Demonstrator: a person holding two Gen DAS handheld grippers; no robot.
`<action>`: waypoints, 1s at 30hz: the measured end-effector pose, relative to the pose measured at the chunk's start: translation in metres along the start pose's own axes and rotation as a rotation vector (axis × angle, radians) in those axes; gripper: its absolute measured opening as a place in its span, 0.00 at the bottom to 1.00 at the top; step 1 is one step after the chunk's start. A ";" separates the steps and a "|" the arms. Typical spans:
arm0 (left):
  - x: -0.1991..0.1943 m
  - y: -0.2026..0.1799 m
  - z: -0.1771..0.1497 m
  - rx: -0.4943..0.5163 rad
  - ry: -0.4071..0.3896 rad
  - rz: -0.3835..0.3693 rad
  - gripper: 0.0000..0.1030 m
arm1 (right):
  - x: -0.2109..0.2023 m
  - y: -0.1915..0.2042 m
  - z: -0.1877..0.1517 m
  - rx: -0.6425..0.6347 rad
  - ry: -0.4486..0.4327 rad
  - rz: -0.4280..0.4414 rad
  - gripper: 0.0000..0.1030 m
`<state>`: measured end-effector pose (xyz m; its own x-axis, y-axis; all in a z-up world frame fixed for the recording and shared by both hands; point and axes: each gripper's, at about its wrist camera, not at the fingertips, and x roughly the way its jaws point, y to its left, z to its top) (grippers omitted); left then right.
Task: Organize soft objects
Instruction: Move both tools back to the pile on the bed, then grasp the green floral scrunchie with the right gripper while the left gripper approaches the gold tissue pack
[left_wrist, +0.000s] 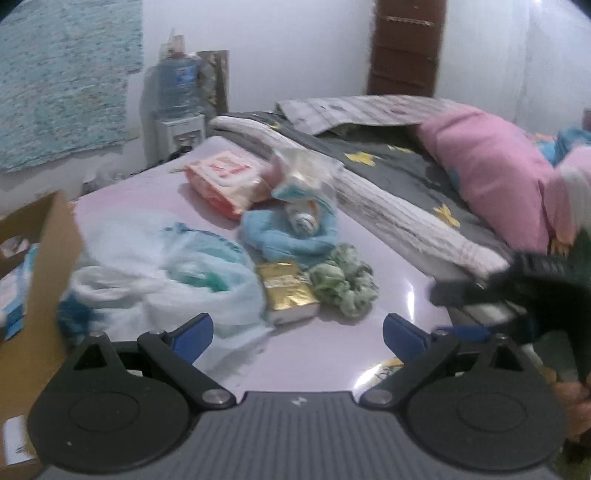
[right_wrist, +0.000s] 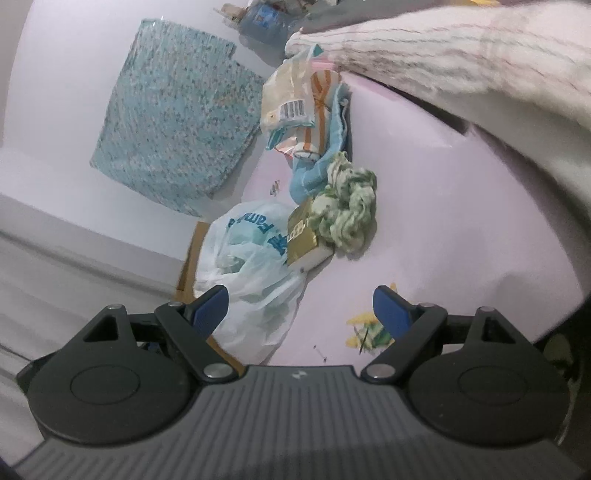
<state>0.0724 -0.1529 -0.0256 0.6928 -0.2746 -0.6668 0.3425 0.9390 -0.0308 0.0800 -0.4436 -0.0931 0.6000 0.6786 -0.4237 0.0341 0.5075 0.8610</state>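
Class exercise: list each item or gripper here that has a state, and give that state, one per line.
Left gripper: open, empty.
Right gripper: open, empty.
White plastic bag: crumpled, lying on the sheet.
Green scrunchie: bunched, beside the gold packet.
Cardboard box: open.

Dim, soft indoor light; overall motion blur, strong fisheye warping at edges.

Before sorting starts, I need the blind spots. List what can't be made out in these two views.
- Cardboard box, left wrist view: contents cut off by the frame edge.
- White plastic bag, both views: contents veiled by crumpled film.
- Gold packet: print blurred, unreadable.
- Blue cloth: partly buried under the clear packaged bundle.
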 end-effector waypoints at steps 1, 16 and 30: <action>0.007 -0.005 -0.001 0.015 -0.005 -0.002 0.95 | 0.005 0.004 0.005 -0.027 0.005 -0.014 0.83; 0.075 -0.016 0.007 0.092 0.030 0.053 0.66 | 0.077 0.028 0.071 -0.335 0.042 -0.254 0.53; 0.135 -0.012 0.019 0.091 0.182 0.091 0.67 | 0.087 0.009 0.073 -0.344 0.084 -0.284 0.14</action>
<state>0.1741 -0.2055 -0.1015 0.6003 -0.1401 -0.7874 0.3454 0.9334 0.0972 0.1909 -0.4192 -0.1016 0.5375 0.5209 -0.6632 -0.0885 0.8169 0.5699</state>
